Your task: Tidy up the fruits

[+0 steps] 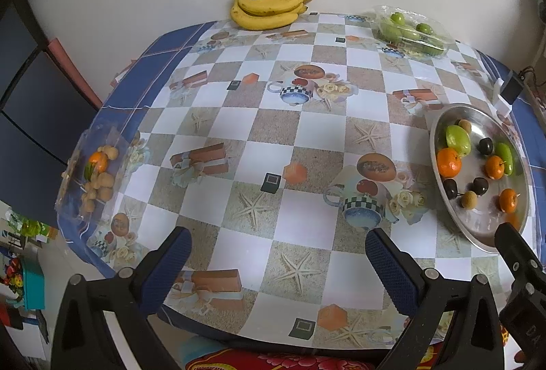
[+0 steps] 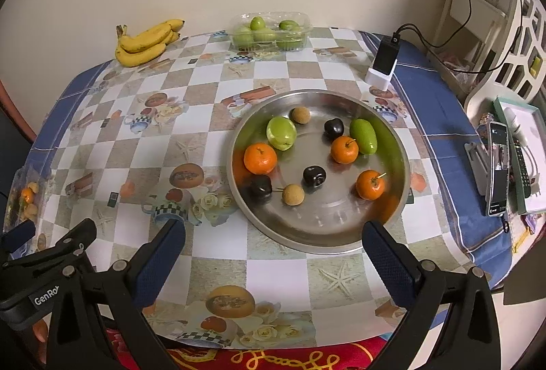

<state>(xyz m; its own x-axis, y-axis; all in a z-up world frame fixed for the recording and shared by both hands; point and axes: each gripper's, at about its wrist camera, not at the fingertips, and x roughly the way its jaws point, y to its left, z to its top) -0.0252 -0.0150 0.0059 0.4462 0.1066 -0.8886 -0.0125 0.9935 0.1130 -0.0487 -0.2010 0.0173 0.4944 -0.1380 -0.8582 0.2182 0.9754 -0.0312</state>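
A round steel tray (image 2: 327, 233) (image 1: 484, 233) holds several loose fruits: oranges (image 2: 260, 158) (image 1: 449, 162), green fruits (image 2: 281, 132) (image 1: 457, 139), dark plums (image 2: 314, 175), tan longans (image 2: 293, 194). My right gripper (image 2: 273, 254) hovers open just in front of the tray's near rim, nothing between its fingers. Over the table's near edge, left of the tray, my left gripper (image 1: 278, 259) is also open and holds nothing. A bunch of bananas (image 1: 269, 8) (image 2: 146, 41) lies at the back by the wall.
A clear box of green fruits (image 2: 269, 32) (image 1: 411, 30) stands at the back. At the table's left edge is a clear bag with an orange and longans (image 1: 97, 172). A black charger on a white block (image 2: 384, 64), then a phone (image 2: 497, 165) and clutter at right.
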